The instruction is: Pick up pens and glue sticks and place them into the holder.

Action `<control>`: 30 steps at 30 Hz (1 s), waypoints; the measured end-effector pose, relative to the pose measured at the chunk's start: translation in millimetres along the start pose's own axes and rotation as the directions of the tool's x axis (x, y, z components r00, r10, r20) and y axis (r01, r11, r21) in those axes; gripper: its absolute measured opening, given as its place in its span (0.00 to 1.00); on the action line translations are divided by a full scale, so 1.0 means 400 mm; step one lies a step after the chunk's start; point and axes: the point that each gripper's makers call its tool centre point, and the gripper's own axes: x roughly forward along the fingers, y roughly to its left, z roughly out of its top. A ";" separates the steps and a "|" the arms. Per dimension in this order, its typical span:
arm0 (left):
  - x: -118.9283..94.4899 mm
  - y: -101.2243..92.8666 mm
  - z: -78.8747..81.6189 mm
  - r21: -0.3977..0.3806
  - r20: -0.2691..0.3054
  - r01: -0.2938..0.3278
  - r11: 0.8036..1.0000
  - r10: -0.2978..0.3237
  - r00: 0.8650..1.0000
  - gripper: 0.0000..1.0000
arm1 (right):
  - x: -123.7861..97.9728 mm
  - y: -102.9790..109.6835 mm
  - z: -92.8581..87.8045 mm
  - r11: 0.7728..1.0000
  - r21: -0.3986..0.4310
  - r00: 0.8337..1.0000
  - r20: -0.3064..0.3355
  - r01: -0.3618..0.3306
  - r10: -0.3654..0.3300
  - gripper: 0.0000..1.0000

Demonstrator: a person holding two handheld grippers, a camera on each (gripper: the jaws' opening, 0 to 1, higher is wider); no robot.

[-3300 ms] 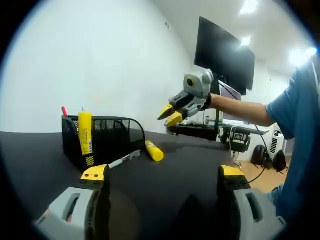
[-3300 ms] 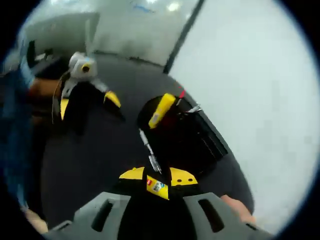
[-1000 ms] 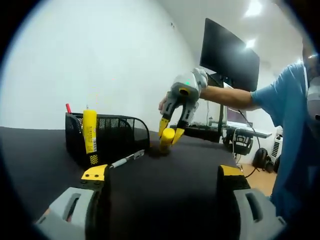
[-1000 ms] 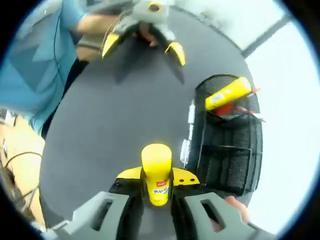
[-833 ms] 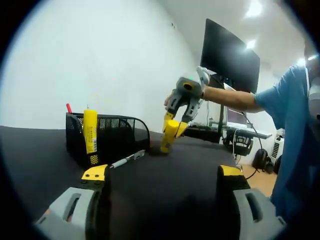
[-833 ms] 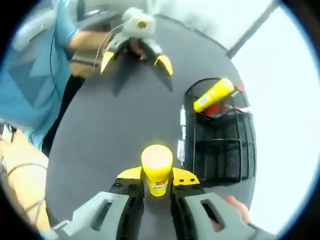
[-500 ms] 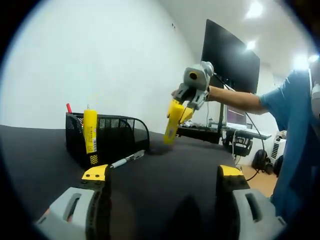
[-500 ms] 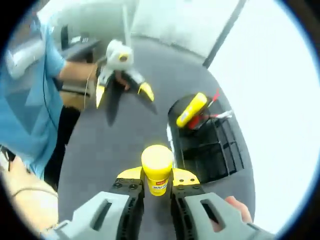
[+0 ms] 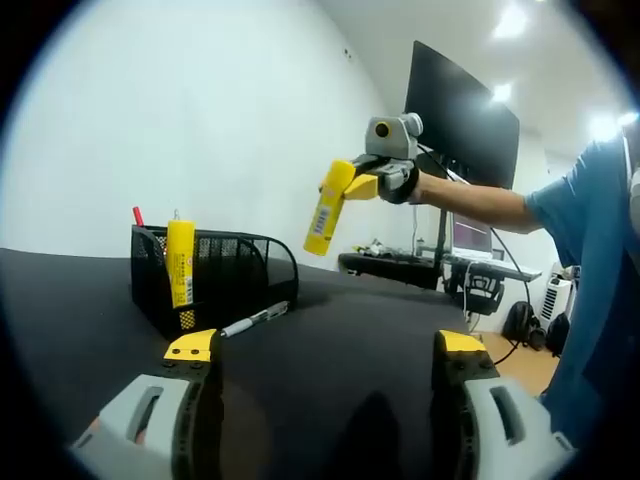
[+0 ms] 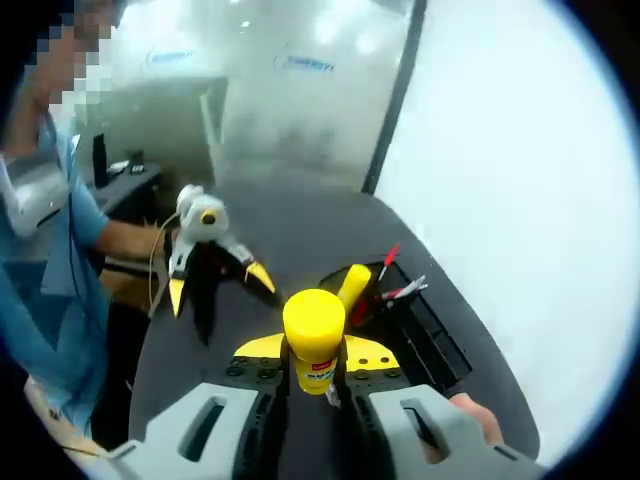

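Observation:
My right gripper (image 10: 315, 354) is shut on a yellow glue stick (image 10: 314, 320). In the left gripper view that glue stick (image 9: 326, 208) hangs tilted in the air, above and to the right of the black mesh holder (image 9: 215, 275), held by the right gripper (image 9: 347, 183). Another yellow glue stick (image 9: 178, 262) and a red pen (image 9: 129, 217) stand in the holder (image 10: 420, 325). A silver pen (image 9: 254, 318) lies on the table beside the holder. My left gripper (image 9: 326, 346) sits low over the table, open and holding nothing; the right gripper view shows it (image 10: 218, 286) spread wide.
The black table (image 9: 340, 330) runs on to the right of the holder. Behind it are a large dark monitor (image 9: 462, 112), a desk and an office chair (image 9: 480, 282). A person in a blue sleeve (image 9: 590, 230) stands at the right.
The right gripper closed on the glue stick lying on the table, raised it and carried it up and left to above the holder. The left gripper stayed put and open.

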 end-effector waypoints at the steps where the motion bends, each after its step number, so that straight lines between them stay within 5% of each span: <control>1: -0.001 0.001 0.000 0.000 0.001 0.000 1.000 0.000 1.000 0.82 | 0.001 -0.001 0.001 1.000 0.001 1.000 0.001 0.000 0.000 0.17; 13: 0.007 -0.014 0.006 0.004 0.005 0.010 1.000 -0.010 1.000 0.82 | 0.064 -0.030 0.045 0.995 0.089 0.995 0.090 0.037 -0.046 0.17; 30: 0.012 -0.013 0.010 0.004 0.008 0.014 1.000 -0.014 1.000 0.82 | 0.160 -0.052 0.036 0.987 0.160 0.993 0.111 0.033 -0.051 0.17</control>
